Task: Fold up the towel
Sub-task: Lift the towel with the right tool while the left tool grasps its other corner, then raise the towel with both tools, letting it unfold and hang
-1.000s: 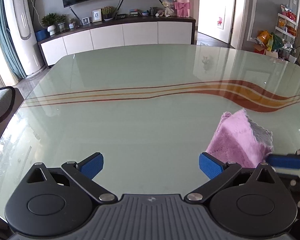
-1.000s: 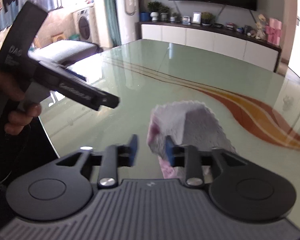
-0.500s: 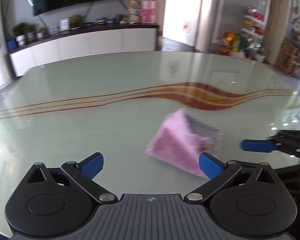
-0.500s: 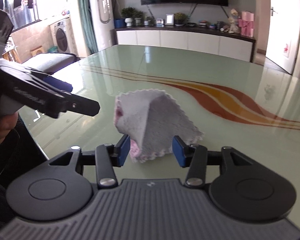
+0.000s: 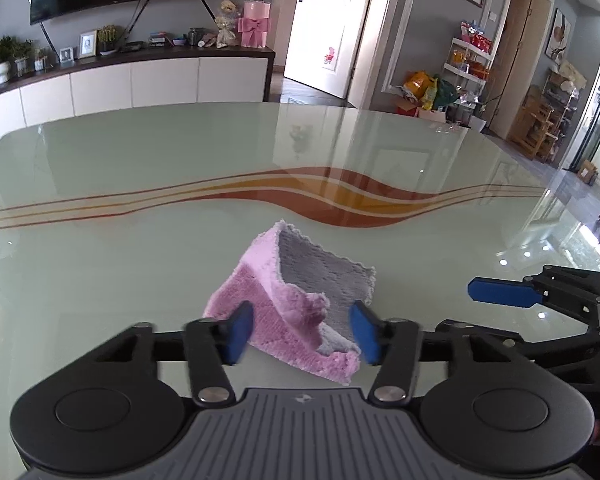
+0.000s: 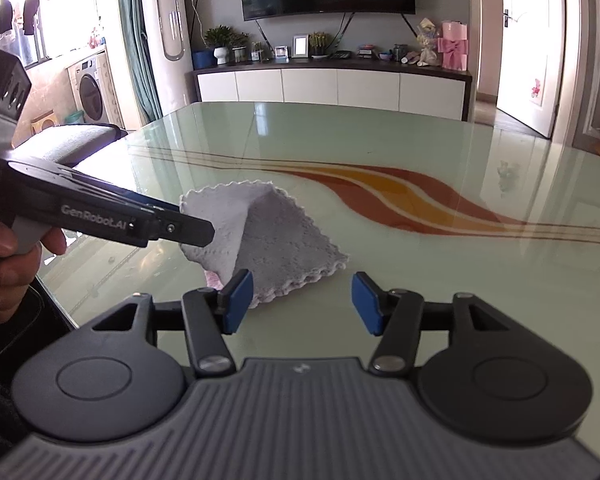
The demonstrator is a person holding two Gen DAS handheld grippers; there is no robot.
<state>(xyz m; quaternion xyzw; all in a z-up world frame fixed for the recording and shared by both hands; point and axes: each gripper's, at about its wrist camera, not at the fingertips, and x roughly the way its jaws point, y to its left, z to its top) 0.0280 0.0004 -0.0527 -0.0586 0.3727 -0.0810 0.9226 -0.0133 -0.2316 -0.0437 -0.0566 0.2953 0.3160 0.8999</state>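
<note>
The left hand-held gripper (image 5: 300, 332) pointed down at the towel (image 5: 292, 304), its jaws closing with the near, raised part of the cloth between the two blue pads (image 5: 238, 332). The pads stood on either side of the pink fold without yet pressing on it, so the cloth was not gripped. In the right wrist view the same gripper reached in from the left, held by a hand (image 6: 8, 264), and its dark finger tip crossed in front of the towel's upturned corner.

The right hand-held gripper (image 6: 302, 304) had its jaws opening, at a middling width, with bare glass between the pads. Its left pad (image 6: 236, 300) sat just in front of the towel's near edge; whether it touched the cloth cannot be told. In the left wrist view one blue pad of this gripper showed to the right of the towel, clear of it.

The towel lay on the glass-topped bench (image 5: 140, 264), near the edge closest to the person. It was pink on one face and grey on the other, with a scalloped border. One part lay flat on the glass while another stood up in a loose, tent-like fold.

Behind the towel a red and orange wavy stripe (image 5: 340, 196) ran across the bench.
</note>
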